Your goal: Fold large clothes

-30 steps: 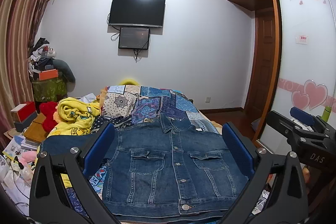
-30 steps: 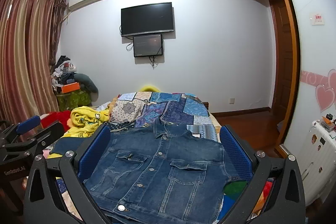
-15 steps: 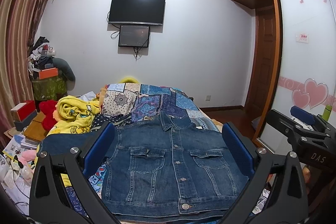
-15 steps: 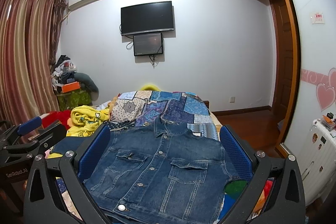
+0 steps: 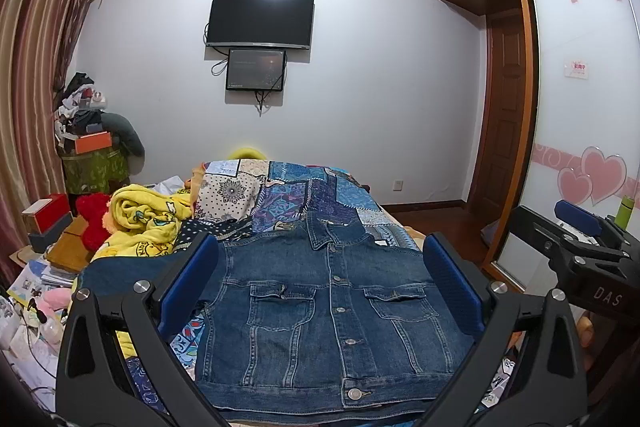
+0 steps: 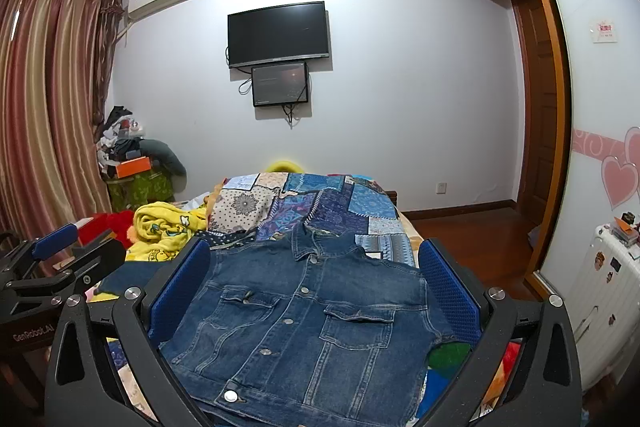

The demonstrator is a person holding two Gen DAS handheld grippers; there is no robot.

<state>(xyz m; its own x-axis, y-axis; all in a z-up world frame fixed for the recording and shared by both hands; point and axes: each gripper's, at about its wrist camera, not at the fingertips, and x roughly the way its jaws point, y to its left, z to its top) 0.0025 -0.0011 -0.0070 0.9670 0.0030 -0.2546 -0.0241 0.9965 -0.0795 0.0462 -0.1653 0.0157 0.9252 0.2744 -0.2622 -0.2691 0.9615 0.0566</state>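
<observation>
Jacket: denim jacket (image 5: 328,311) lies face up, buttoned, flat on the patchwork quilt (image 5: 296,191), collar toward the far wall, hem nearest us.
Left gripper (image 5: 320,287): jaws spread wide, empty, hovering above the hem.
Right gripper (image 6: 316,291): jaws also wide, nothing held, just beside the left.
Sleeves: one shows at the left side; the other I cannot see.
Step in hand: likely the first grab.
Do it well: pinch both layers at the side edges, lift evenly, fold straight so the button line stays flat.
</observation>
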